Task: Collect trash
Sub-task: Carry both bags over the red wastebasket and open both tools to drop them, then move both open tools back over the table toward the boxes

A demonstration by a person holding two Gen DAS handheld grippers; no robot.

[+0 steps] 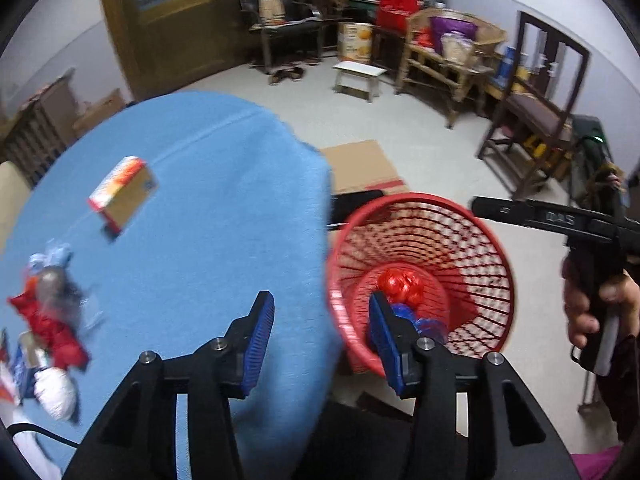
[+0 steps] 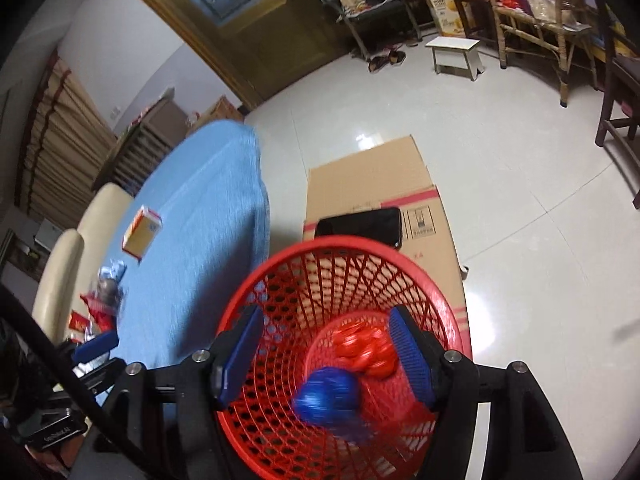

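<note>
A red mesh basket (image 1: 472,248) (image 2: 280,276) stands on the floor beside the blue-clothed table (image 1: 208,200) (image 2: 208,216). In it lie a crumpled red wrapper (image 1: 402,285) (image 2: 366,350) and a crumpled blue one (image 2: 328,400) (image 1: 428,326). My right gripper (image 2: 326,354) is open and empty above the basket mouth. My left gripper (image 1: 322,340) is open and empty over the table's right edge. On the table lie a small orange-and-white carton (image 1: 122,192) (image 2: 142,232) and a heap of wrappers and a crushed bottle (image 1: 48,312) (image 2: 104,296).
Flattened cardboard (image 2: 372,188) (image 1: 360,164) and a black flat object (image 2: 360,226) lie on the floor behind the basket. A white stool (image 1: 358,78), wicker bench (image 1: 452,60) and dark wooden chair (image 1: 536,112) stand further off. A cream sofa (image 2: 60,264) is left of the table.
</note>
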